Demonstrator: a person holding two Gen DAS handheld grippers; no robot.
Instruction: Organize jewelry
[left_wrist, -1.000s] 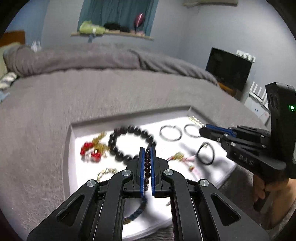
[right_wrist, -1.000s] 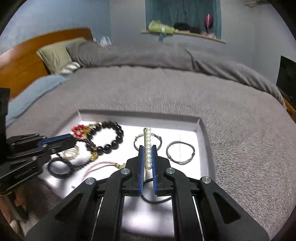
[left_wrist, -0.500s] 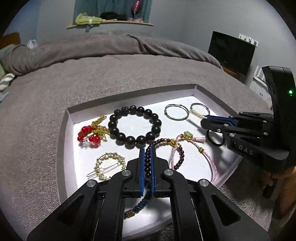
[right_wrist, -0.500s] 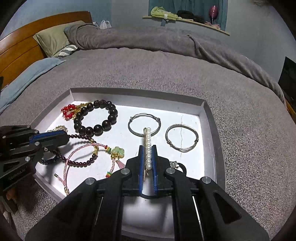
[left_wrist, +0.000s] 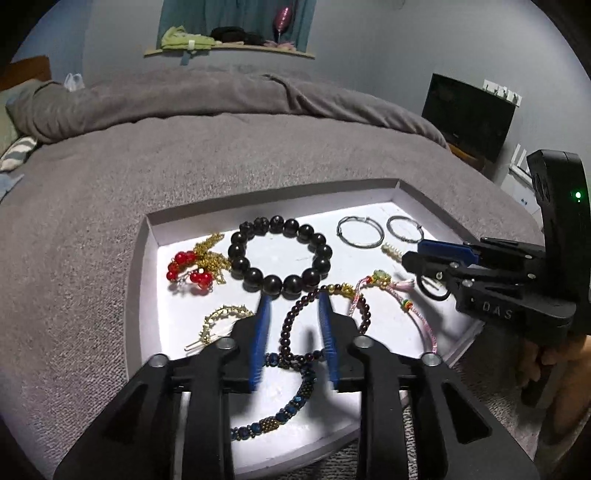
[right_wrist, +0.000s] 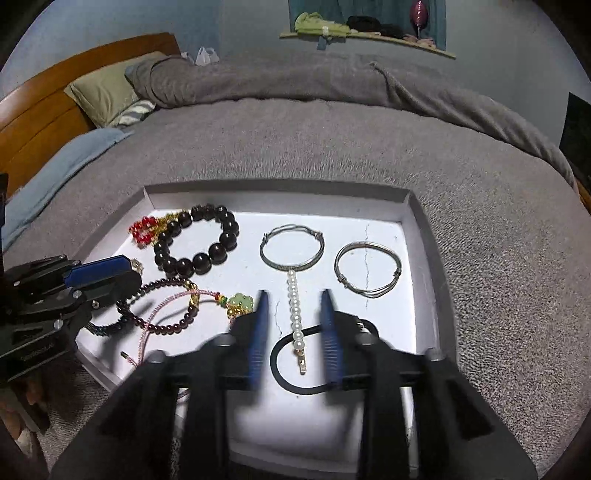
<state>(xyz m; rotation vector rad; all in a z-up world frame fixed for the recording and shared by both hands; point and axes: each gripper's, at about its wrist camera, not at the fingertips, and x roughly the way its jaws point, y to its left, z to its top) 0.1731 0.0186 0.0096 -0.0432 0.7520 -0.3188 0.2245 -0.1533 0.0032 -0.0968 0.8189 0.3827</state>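
Both grippers are spread apart, holding nothing. The left gripper (left_wrist: 293, 301) straddles the garnet bead bracelet (left_wrist: 291, 332), which lies flat in the white tray (left_wrist: 147, 236), overlapping the blue beaded bracelet (left_wrist: 291, 406) and touching the pink cord bracelet (left_wrist: 413, 314). The right gripper (right_wrist: 291, 297) straddles the pearl hair clip (right_wrist: 295, 314), whose lower end lies across the black hair tie (right_wrist: 291, 384). Risk: closing here could snag a neighbouring strand and drag both pieces; the pearl clip looks slick and may squirt out sideways towards the silver bangle (right_wrist: 291, 245).

White tray (right_wrist: 424, 236) crowded on left; bare floor between silver bangles (right_wrist: 291, 245) and far wall.
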